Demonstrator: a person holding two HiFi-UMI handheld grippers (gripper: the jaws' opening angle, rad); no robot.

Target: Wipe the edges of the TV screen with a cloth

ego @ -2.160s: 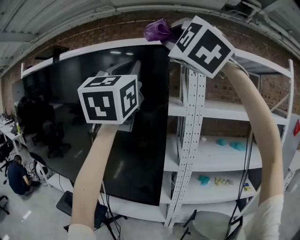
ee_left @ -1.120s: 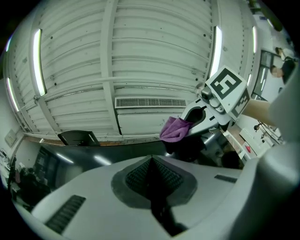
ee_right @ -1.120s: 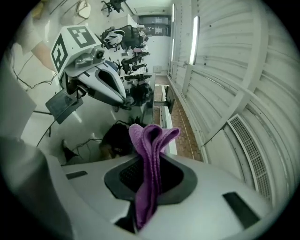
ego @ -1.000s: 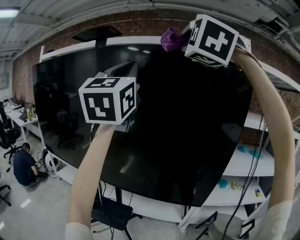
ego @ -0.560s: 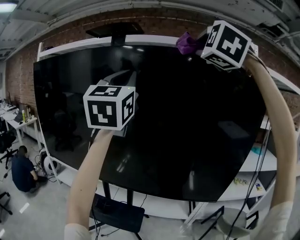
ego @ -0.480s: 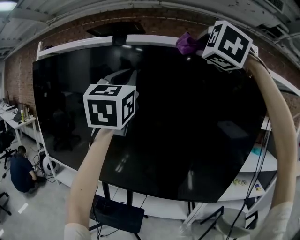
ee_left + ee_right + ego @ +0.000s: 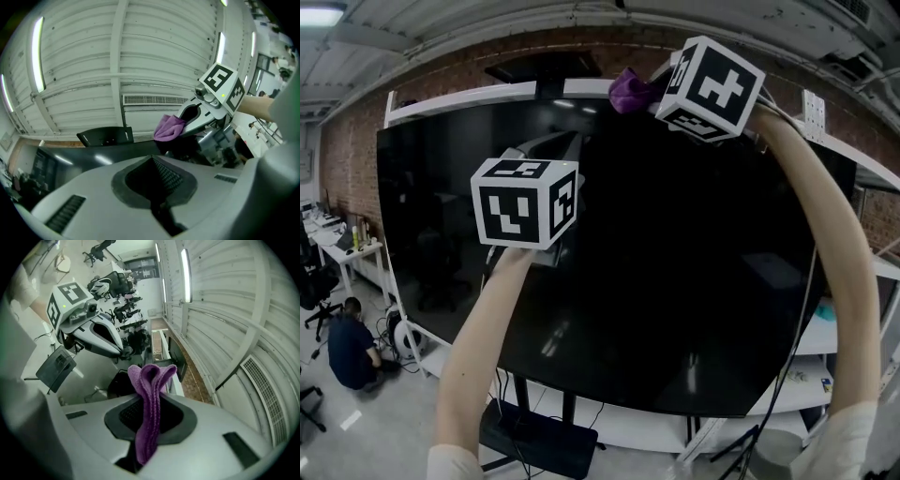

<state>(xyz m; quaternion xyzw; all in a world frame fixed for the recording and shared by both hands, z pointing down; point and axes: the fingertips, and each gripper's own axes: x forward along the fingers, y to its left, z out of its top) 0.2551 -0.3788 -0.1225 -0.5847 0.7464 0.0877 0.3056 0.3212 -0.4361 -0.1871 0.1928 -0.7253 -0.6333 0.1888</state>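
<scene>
A big black TV screen (image 7: 675,272) with a white frame (image 7: 478,97) fills the head view. My right gripper (image 7: 645,91) is up at the frame's top edge, shut on a folded purple cloth (image 7: 627,88) that touches that edge. In the right gripper view the cloth (image 7: 151,394) stands up from between the jaws. My left gripper (image 7: 565,152) hovers in front of the screen's upper middle, shut with nothing in it (image 7: 153,160). The left gripper view shows the cloth (image 7: 169,127) to the upper right.
A black box (image 7: 546,67) sits on top of the TV, close under the ribbed ceiling. Below is the TV stand's base (image 7: 539,441). A person (image 7: 349,345) crouches on the floor at lower left near desks (image 7: 328,239). White shelving (image 7: 858,319) stands behind the TV at right.
My right gripper has slid the cloth leftward along the top edge, away from the upper right corner. The left gripper has stayed almost where it was.
</scene>
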